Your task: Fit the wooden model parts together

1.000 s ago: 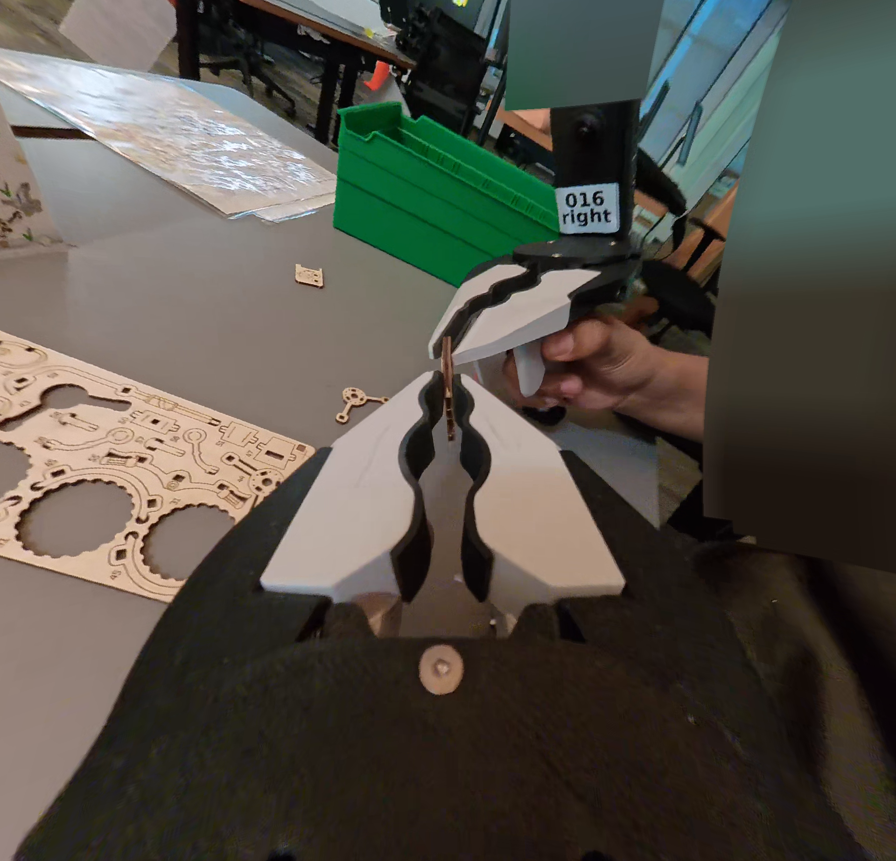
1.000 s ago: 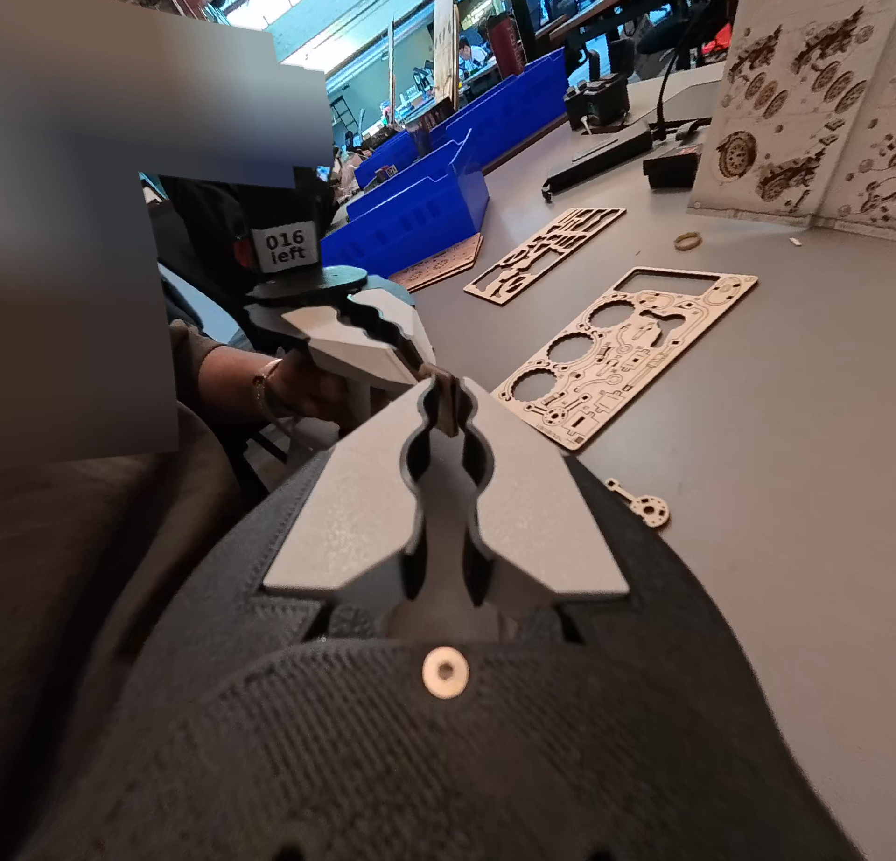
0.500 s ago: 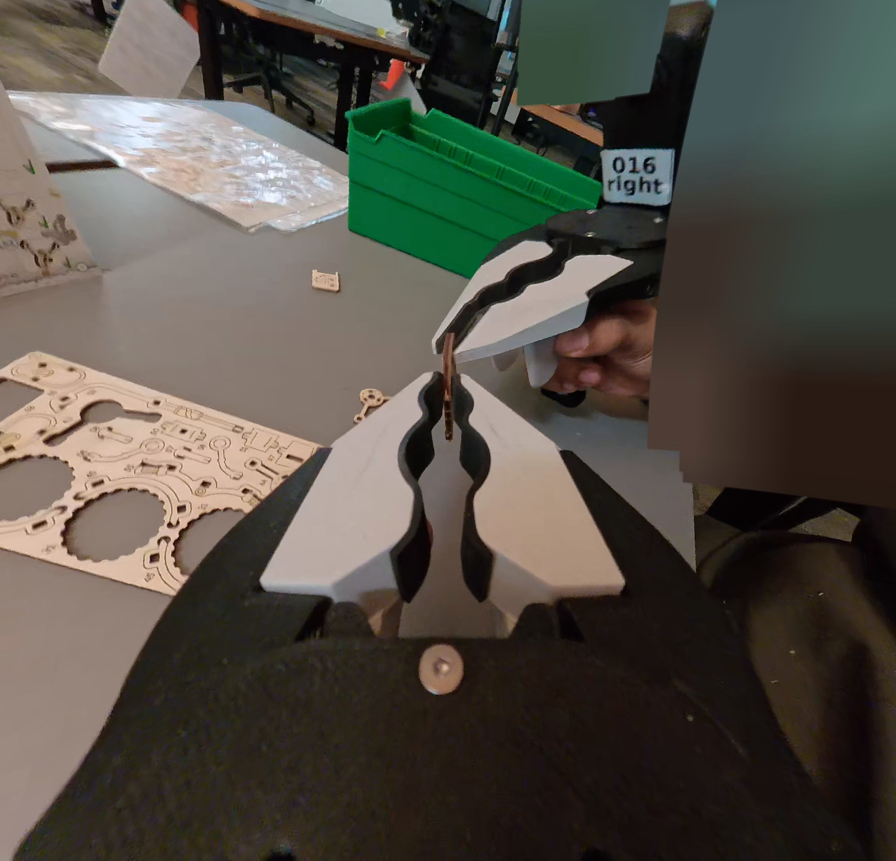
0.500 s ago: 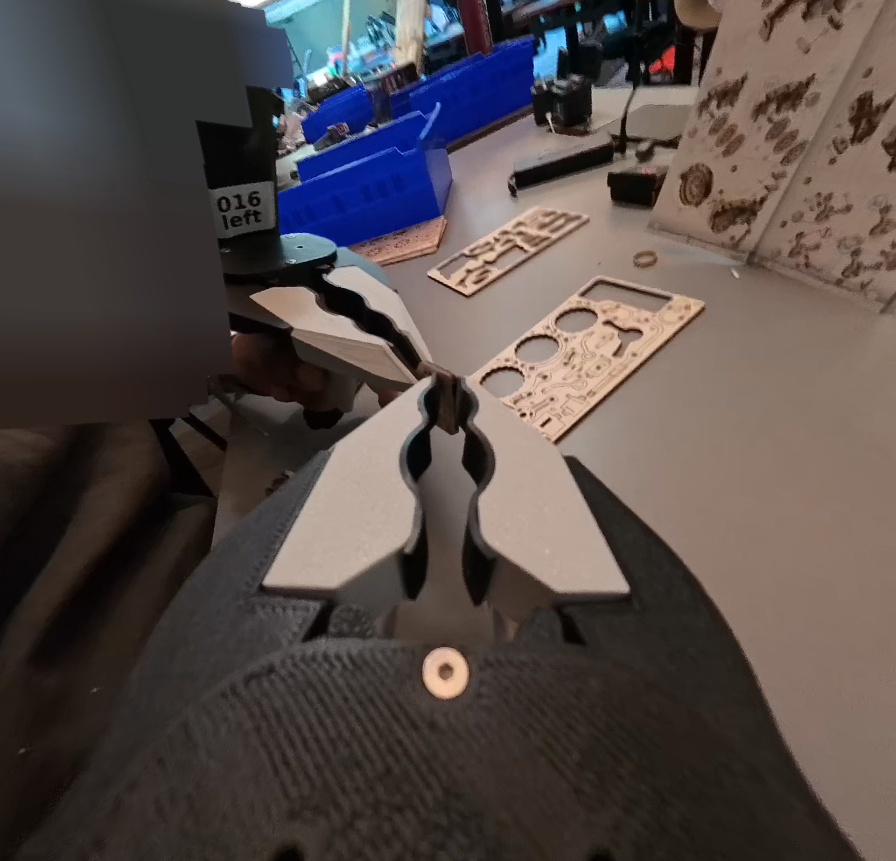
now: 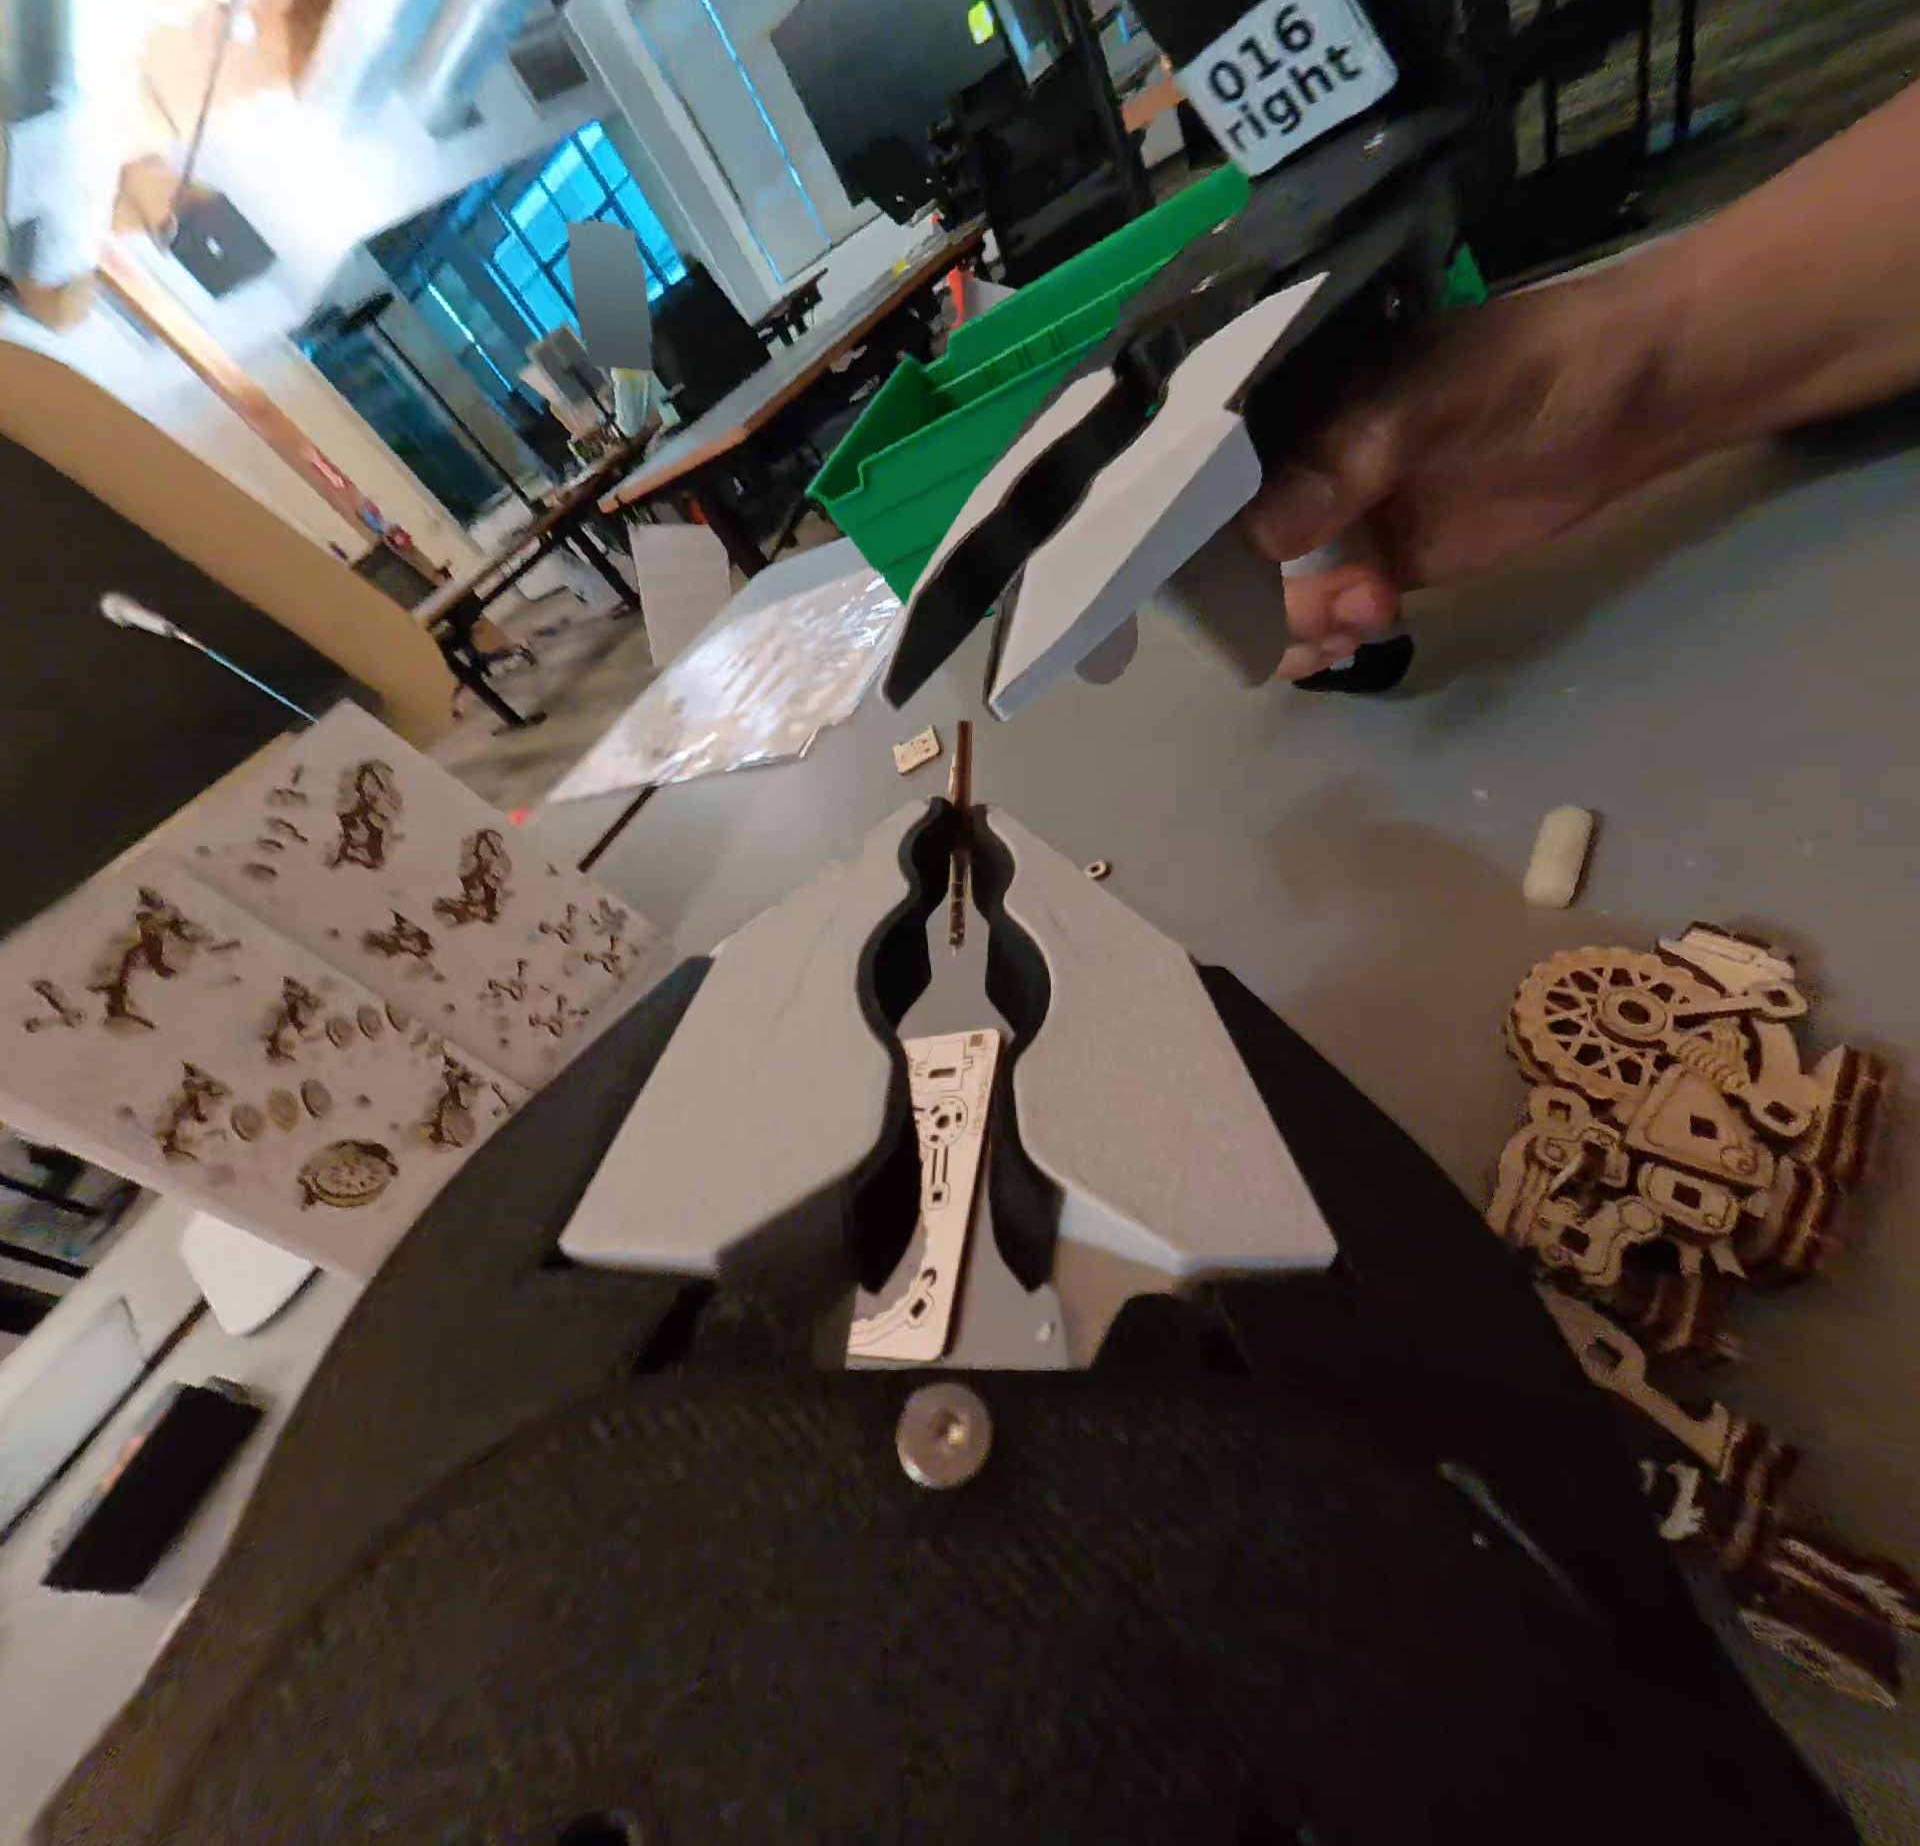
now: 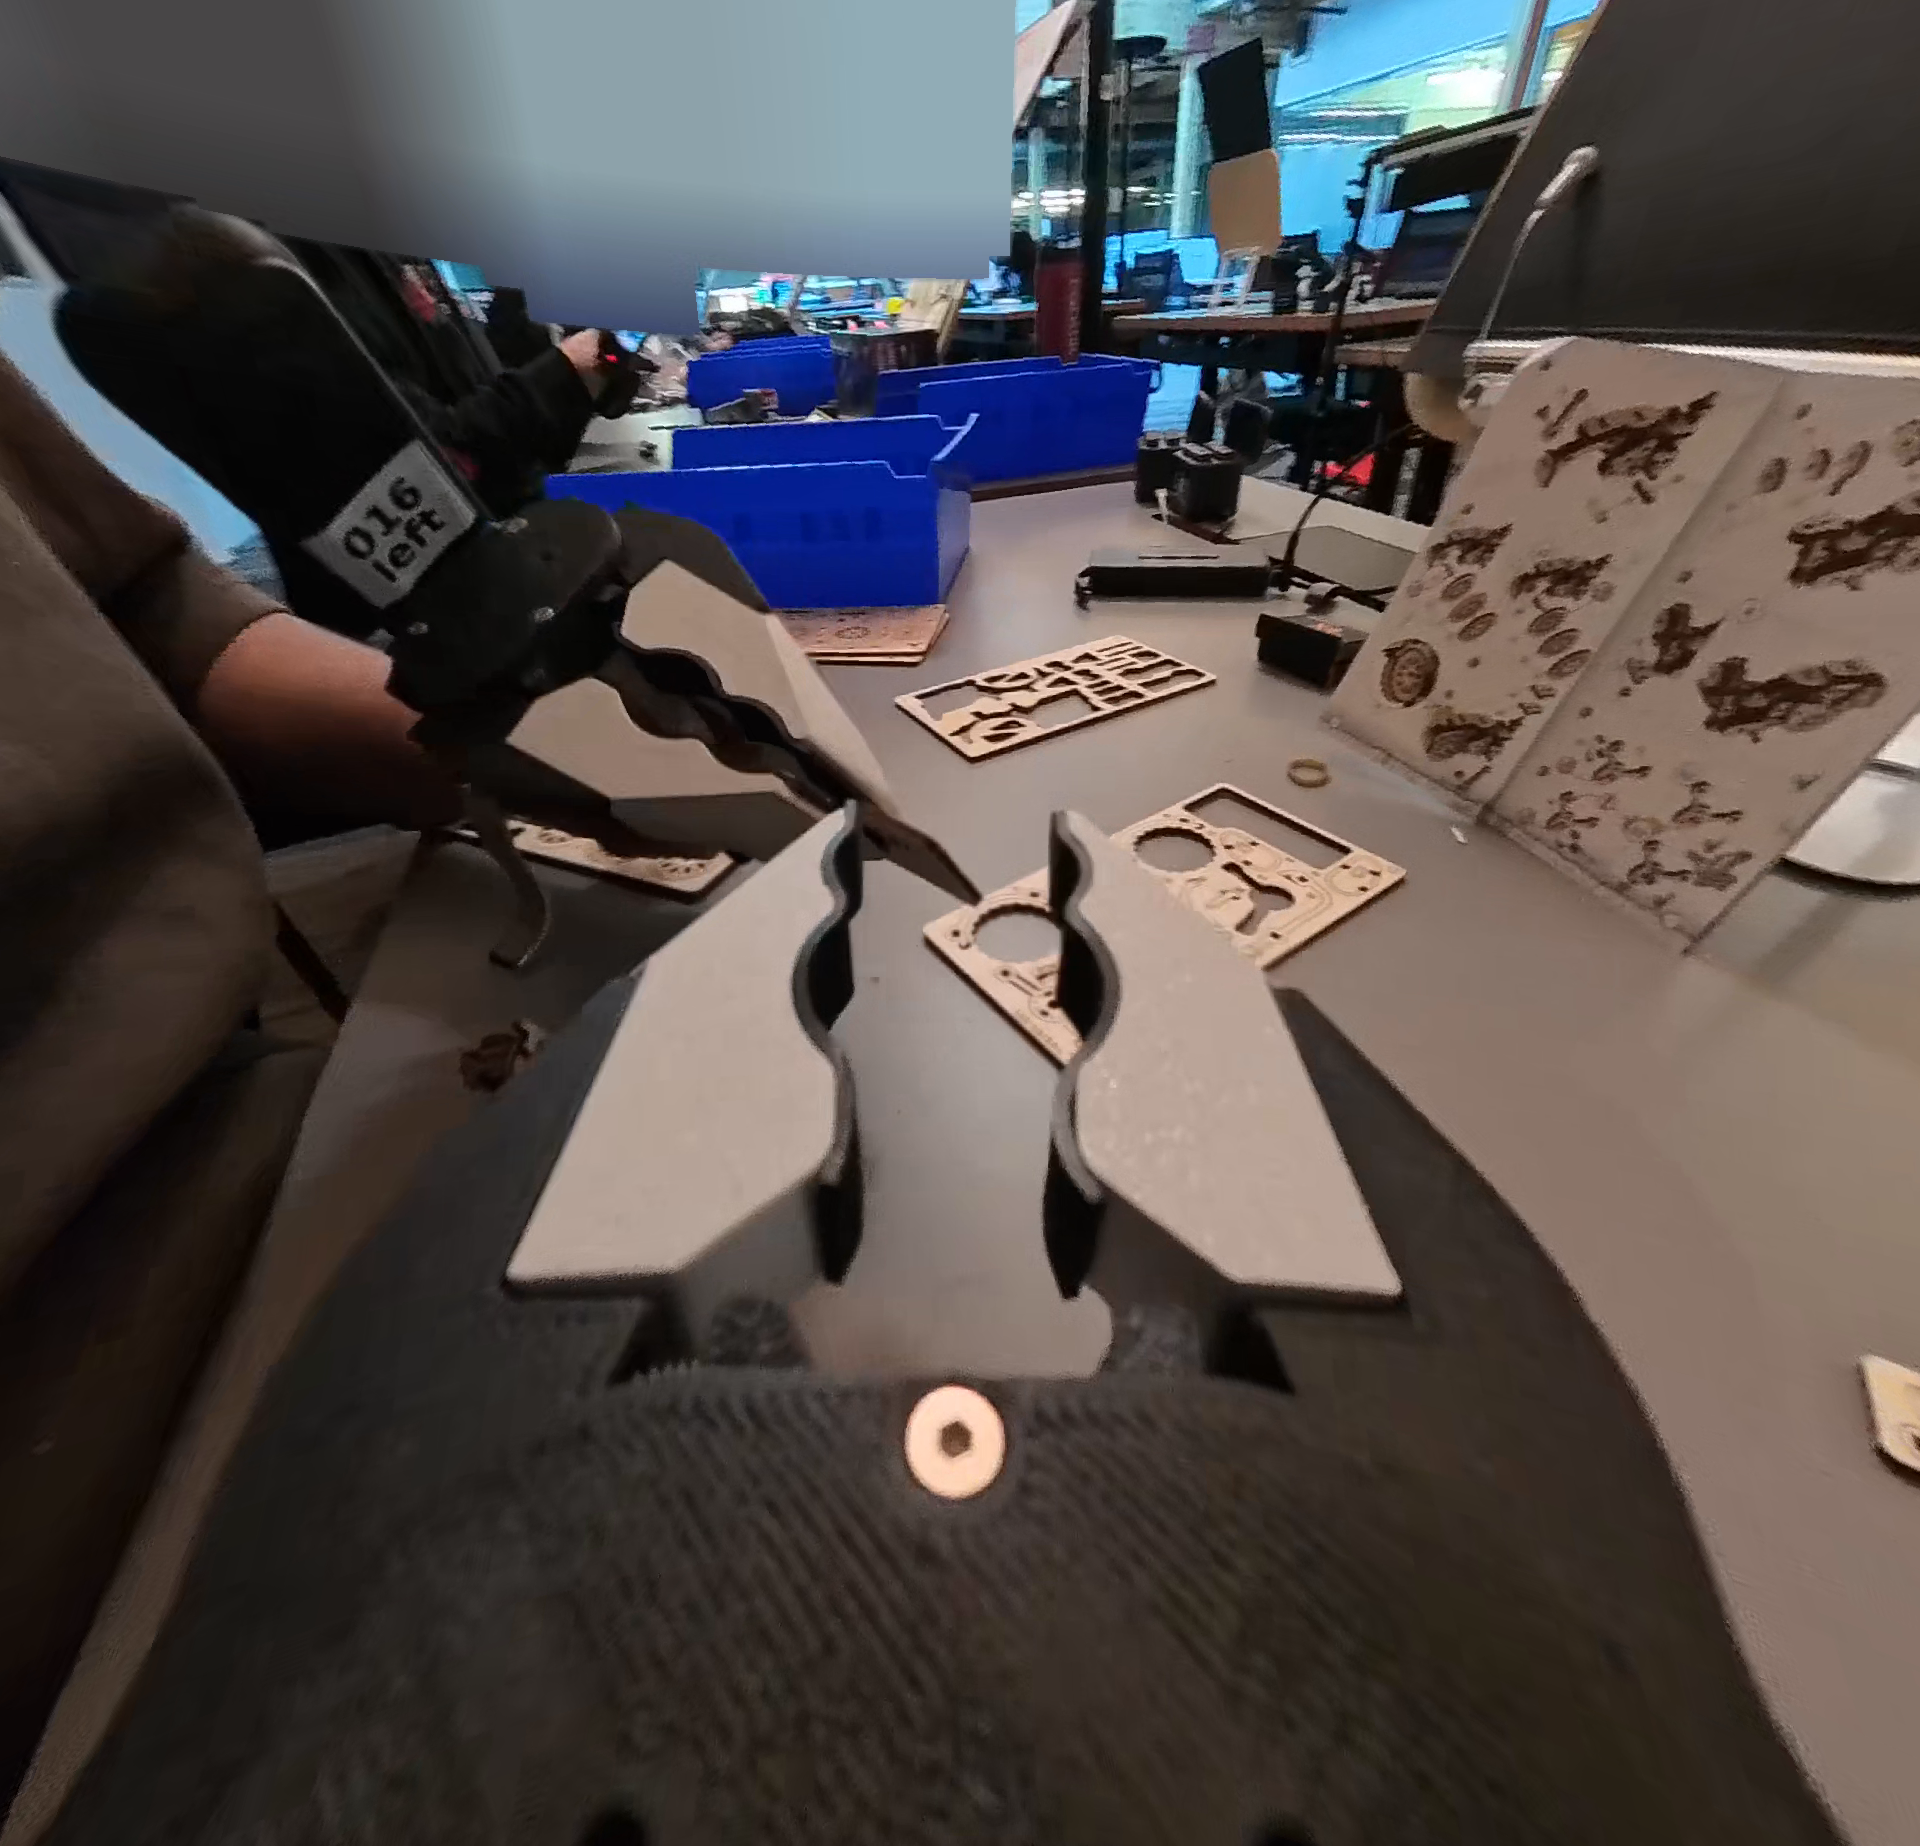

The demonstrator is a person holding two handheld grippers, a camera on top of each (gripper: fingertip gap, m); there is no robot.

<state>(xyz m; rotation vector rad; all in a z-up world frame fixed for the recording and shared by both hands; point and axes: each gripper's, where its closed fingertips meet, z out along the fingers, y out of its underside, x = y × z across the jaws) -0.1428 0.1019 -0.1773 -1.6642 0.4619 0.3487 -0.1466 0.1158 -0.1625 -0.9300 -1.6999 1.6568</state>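
Wooden thin piece [image 5: 958,840] sits pinched edge-on in our left gripper [image 5: 954,828]; our right gripper [image 6: 951,840] is spread wide, empty. We judge the half-built model [image 5: 1683,1121] on the table [image 5: 1558,757] waits for this piece.

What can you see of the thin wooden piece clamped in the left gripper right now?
The thin wooden piece is a flat laser-cut part seen edge-on, dark brown along its cut edge. It stands upright, pinched between the fingertips of the left gripper, poking a little above them and running down into the gap below. Only those fingers touch it. The right gripper hangs open just above, apart from it. Its face and outline cannot be made out.
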